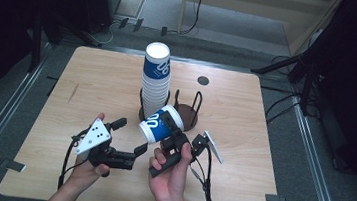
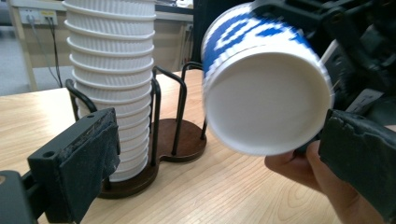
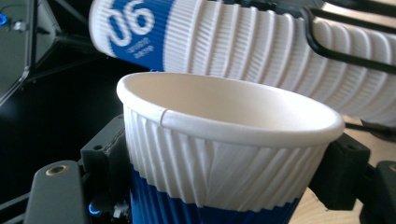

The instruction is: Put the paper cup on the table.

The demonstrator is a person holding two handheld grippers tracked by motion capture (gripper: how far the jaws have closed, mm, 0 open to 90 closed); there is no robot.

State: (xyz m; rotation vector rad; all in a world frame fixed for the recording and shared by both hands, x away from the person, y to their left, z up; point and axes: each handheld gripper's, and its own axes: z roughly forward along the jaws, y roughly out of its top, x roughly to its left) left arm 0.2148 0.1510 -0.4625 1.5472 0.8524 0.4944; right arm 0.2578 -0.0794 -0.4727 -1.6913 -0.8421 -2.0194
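A blue-and-white paper cup (image 1: 160, 124) is clamped in the right tongs (image 1: 175, 139) and held tilted above the counter (image 1: 243, 137), its base turned toward the left tongs (image 1: 130, 136). The left tongs are spread wide with nothing between the jaws, just beside the cup. A tall stack of cups (image 1: 156, 80) is seated in one ring of a dark wire holder (image 1: 187, 114), close behind the held cup.
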